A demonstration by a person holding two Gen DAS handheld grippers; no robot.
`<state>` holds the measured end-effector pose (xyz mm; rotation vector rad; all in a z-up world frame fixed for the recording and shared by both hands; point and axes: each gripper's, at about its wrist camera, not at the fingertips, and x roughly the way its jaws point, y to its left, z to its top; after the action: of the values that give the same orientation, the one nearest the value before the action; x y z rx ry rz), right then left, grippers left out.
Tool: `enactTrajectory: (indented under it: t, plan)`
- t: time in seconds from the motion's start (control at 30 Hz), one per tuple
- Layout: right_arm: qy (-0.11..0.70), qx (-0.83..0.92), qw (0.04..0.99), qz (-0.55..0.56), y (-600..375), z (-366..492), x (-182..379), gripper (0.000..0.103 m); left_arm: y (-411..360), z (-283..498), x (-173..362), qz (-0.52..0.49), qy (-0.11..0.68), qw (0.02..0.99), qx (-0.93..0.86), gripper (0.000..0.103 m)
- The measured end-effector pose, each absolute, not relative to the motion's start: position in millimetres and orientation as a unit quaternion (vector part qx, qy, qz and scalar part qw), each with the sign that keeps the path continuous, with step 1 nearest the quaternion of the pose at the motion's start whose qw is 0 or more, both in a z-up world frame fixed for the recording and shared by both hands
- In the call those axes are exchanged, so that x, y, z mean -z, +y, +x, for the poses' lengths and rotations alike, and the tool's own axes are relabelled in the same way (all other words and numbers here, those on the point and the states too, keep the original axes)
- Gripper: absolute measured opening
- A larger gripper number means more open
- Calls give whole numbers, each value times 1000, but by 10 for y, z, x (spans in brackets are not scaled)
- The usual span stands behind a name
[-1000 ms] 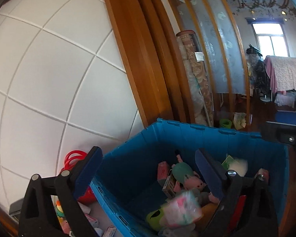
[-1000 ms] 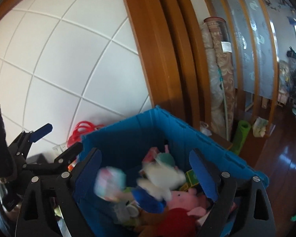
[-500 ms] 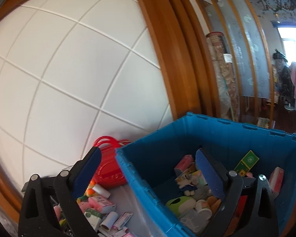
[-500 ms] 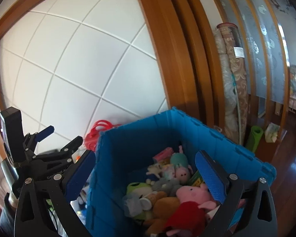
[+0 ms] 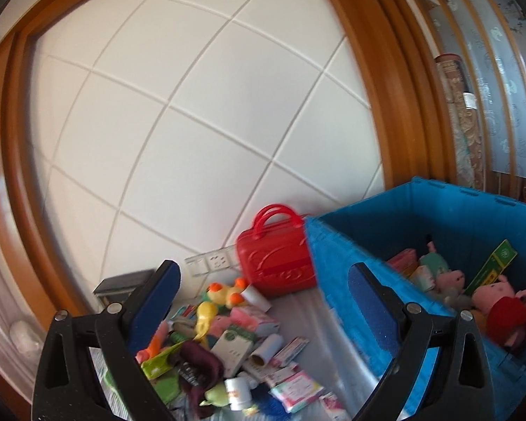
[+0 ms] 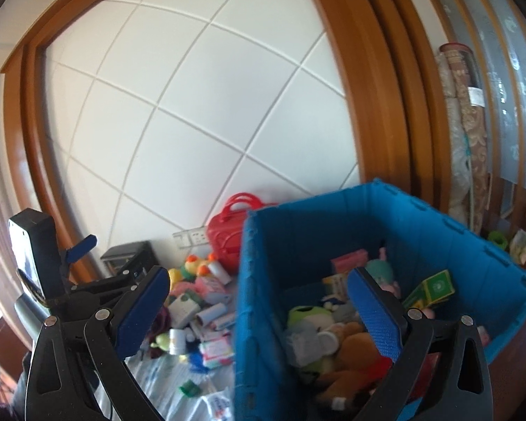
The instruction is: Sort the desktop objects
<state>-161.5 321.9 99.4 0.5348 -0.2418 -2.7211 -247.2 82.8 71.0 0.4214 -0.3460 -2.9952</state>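
Observation:
A blue plastic crate (image 5: 336, 245) (image 6: 263, 280) holds plush toys and small boxes. To its left a pile of small items (image 5: 235, 336) (image 6: 200, 312) lies on the desk: packets, tubes, a yellow duck toy (image 5: 224, 291), a white bottle (image 5: 236, 391). My left gripper (image 5: 263, 305) is open and empty above the pile, beside the crate's left wall. My right gripper (image 6: 256, 308) is open and empty, straddling the crate's near left wall. The left gripper also shows in the right wrist view (image 6: 84, 263).
A red toy suitcase (image 5: 275, 256) (image 6: 228, 231) stands against the white tiled wall behind the pile. A dark box (image 5: 122, 286) sits at the back left. Wooden frames and a rolled carpet (image 6: 470, 133) stand to the right.
Both grippers have swung left, away from over the crate. The left view now looks at the pile and the red suitcase. Both stay open and empty.

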Motion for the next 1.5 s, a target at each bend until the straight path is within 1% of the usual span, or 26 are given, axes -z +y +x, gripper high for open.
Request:
enactTrajectory:
  t: [0.13, 0.33, 0.5, 0.63, 0.87, 1.0, 1.27, 1.5]
  plan:
    - [-87, 956, 205, 193, 2752, -1597, -947, 103, 316, -2368, -629, 151, -107, 80, 979, 98]
    - [-83, 939, 244, 228, 1876, -1636, -768, 103, -520, -2223, -499, 172, -104, 117, 973, 98]
    - [-83, 932, 251, 246, 1268, -1587, -601, 103, -1203, -2170, -402, 187, -103, 136, 968, 98]
    - [-84, 929, 247, 262, 991, -1593, -452, 103, -1602, -2181, -271, 196, -112, 151, 962, 98]
    - [-81, 918, 232, 312, 791, -1787, -96, 103, -2434, -2165, 208, 241, -102, 205, 943, 98]
    - [-79, 907, 237, 340, 696, -2016, 112, 103, -2710, -2115, 432, 260, -99, 225, 934, 98]
    - [-30, 885, 276, 375, 305, -2466, 404, 103, -3059, -2188, 678, 284, -85, 265, 917, 98]
    - [-8, 848, 343, 403, -142, -2773, 686, 103, -3081, -2421, 856, 291, -81, 246, 921, 98]
